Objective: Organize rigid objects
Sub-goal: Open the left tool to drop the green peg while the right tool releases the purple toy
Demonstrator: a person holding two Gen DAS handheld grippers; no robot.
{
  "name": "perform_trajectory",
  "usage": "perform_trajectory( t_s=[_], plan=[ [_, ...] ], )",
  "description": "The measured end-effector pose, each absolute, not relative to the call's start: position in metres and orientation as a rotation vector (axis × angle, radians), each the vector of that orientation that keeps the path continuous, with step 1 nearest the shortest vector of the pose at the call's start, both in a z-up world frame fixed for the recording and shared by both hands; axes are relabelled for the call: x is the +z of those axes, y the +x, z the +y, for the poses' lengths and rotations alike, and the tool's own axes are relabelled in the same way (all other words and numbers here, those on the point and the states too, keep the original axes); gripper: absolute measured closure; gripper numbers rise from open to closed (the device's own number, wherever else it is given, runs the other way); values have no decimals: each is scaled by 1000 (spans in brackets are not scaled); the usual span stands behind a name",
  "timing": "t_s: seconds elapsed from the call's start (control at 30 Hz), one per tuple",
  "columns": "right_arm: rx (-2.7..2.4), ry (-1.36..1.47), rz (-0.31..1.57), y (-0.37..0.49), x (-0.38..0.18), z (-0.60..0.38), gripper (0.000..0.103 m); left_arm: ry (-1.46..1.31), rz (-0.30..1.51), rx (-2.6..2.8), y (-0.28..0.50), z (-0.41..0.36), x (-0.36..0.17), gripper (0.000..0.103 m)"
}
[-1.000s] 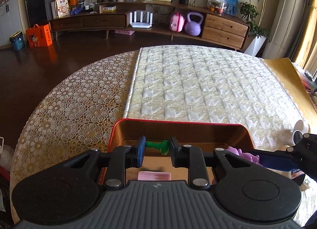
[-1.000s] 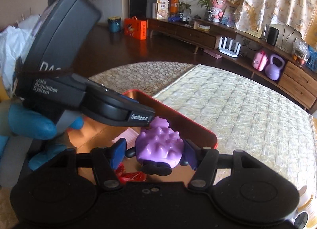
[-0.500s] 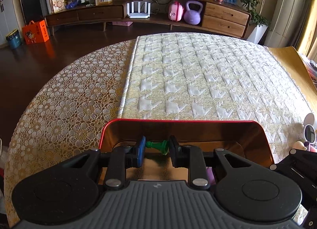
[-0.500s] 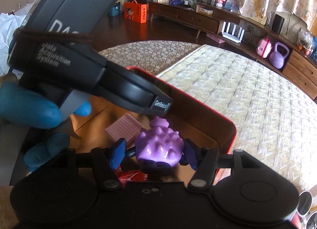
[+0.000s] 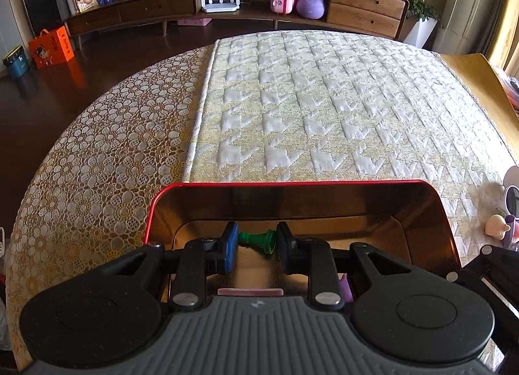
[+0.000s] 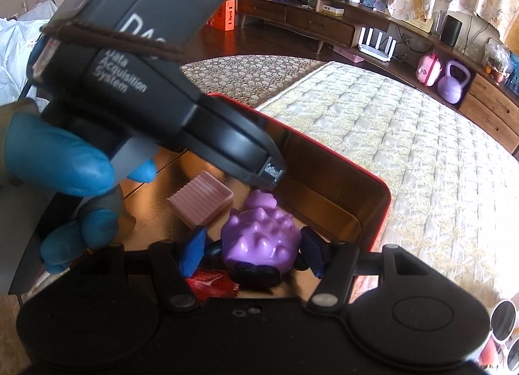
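Observation:
A red-rimmed metal tin (image 5: 292, 195) with a shiny gold inside stands on the table at the near edge; it also shows in the right wrist view (image 6: 373, 187). My left gripper (image 5: 256, 243) is shut on a green chess piece (image 5: 258, 239) and holds it inside the tin. My right gripper (image 6: 251, 247) is shut on a purple spiky toy (image 6: 259, 240) low inside the tin. A pink ridged block (image 6: 201, 201) and a red wrapper (image 6: 212, 284) lie on the tin's floor. The left gripper's body (image 6: 155, 60) fills the upper left of the right wrist view.
A quilted cream mat (image 5: 324, 109) and a lace cloth (image 5: 107, 161) cover the round table beyond the tin. Small toys (image 5: 501, 222) lie at the right edge. A wooden sideboard (image 5: 259, 8) stands across the room.
Both grippers have moved down and forward into the tin with their objects held. The pink block has come into fuller view beside the purple toy.

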State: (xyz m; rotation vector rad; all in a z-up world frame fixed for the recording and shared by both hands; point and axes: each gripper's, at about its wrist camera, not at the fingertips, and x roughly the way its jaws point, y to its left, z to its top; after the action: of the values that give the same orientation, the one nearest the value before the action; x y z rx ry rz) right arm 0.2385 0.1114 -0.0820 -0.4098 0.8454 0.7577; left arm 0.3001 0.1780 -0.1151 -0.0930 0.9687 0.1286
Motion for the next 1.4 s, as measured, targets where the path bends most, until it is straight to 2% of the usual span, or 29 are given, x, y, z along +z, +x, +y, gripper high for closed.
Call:
perform_trajectory(
  t_s=[0.27,0.33,0.63,0.7,0.73,0.77,0.83,1.4],
  plan=[
    [757,-401,847,238,-80,109,39,-138,975,130,300,182,-115,77],
    [755,-398,839,239,-79,109,33,-143,978,121,298,182,-115,75],
    [759,-361,796,235,-66,97,31,-194,955,130,285,185,-105,74],
    [759,-346,785,234,-61,92,27,-198,942,129,281,185,-100,72],
    [762,-338,779,233,-59,89,25,-201,935,128,278,185,-98,67],
    [763,-329,775,232,-57,87,25,-204,924,128,276,185,-95,55],
    [762,-306,767,229,-52,82,24,-202,895,132,270,184,-88,41],
    [749,-100,710,199,-9,12,8,-169,786,109,224,152,-41,36]
  ],
)
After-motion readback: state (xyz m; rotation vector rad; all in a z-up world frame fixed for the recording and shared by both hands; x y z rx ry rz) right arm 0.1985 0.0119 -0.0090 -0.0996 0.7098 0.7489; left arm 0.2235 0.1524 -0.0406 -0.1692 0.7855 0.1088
